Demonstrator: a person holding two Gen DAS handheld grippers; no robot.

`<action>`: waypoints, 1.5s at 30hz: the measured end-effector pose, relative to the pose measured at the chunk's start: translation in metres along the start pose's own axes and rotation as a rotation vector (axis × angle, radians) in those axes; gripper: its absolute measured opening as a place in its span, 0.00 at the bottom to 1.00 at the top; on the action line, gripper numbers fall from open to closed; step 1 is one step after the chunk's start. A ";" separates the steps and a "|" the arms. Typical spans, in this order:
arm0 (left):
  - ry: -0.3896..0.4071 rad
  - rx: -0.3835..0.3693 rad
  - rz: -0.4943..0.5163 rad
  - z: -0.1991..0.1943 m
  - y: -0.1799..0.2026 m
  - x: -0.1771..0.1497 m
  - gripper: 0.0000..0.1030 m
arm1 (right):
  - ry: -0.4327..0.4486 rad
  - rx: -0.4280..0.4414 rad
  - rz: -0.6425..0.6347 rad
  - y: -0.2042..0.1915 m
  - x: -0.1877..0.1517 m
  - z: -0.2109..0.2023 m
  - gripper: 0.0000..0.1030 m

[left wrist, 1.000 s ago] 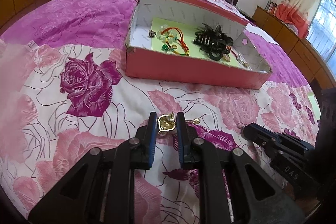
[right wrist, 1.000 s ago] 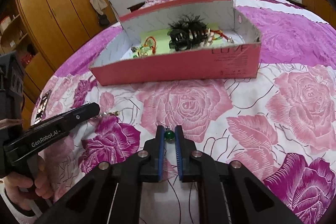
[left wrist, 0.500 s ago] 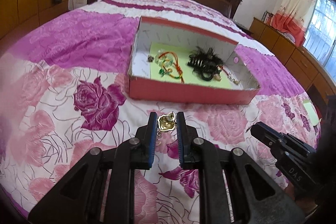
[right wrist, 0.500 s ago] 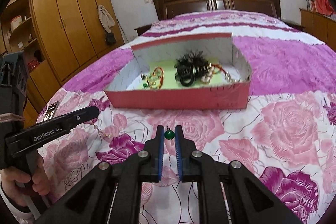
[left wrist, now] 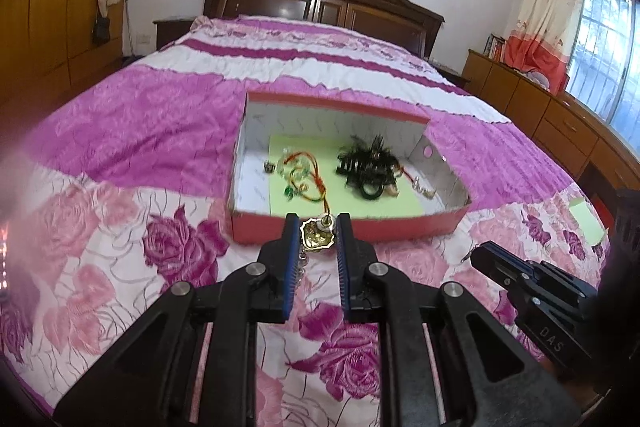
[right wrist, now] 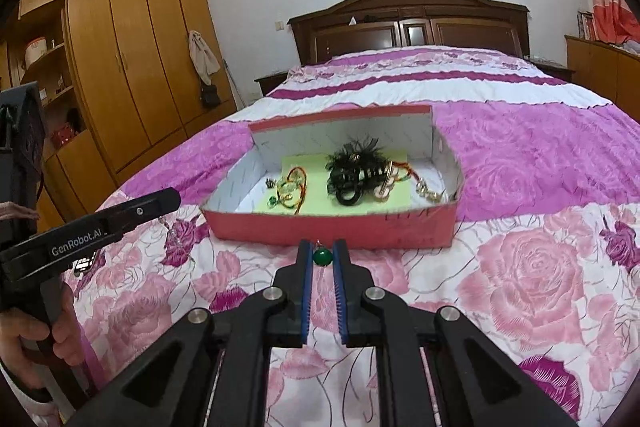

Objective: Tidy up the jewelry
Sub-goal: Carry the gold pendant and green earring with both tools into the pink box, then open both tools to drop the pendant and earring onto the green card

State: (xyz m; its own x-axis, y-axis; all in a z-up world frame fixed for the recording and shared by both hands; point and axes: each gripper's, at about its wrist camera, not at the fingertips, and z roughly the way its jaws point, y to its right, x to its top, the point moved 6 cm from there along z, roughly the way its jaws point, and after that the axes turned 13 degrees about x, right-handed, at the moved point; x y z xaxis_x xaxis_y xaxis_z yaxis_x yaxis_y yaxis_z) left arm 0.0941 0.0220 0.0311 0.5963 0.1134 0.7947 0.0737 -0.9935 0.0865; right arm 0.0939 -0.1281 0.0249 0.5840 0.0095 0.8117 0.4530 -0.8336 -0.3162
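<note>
My left gripper [left wrist: 317,235] is shut on a gold earring [left wrist: 316,238] with a small chain dangling below it, held above the rose bedspread just short of the red box [left wrist: 344,229]. In the right wrist view my right gripper [right wrist: 321,255] is shut on a green bead earring [right wrist: 321,256], also in front of the red box [right wrist: 332,231]. Inside the box, on green paper, lie red cord jewelry [left wrist: 306,175], a black hair clip with ties [left wrist: 370,167] and small silver pieces [right wrist: 430,193]. Each gripper shows in the other's view: the right one [left wrist: 480,257], the left one [right wrist: 168,199].
The pink and purple bedspread [right wrist: 520,267] stretches to a dark wooden headboard [right wrist: 408,23]. A wooden wardrobe [right wrist: 128,67] stands on the left and a low cabinet [left wrist: 560,123] by the window on the right. A hand [right wrist: 36,339] holds the left gripper's handle.
Both grippers have risen off the bedspread with their earrings still held and tilted up, so the box sits lower in view and more of the room shows.
</note>
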 end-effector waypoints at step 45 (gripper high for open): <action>-0.104 0.083 0.027 0.126 0.012 0.011 0.10 | -0.105 -0.160 0.044 0.088 0.033 0.104 0.12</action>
State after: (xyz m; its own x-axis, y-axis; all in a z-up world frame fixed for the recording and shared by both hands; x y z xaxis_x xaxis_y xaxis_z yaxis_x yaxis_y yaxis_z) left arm 0.2022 0.0124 -0.0353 0.6786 0.0914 0.7288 0.1200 -0.9927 0.0127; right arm 0.2237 -0.1440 -0.0270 0.6717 0.0215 0.7405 0.3177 -0.9114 -0.2617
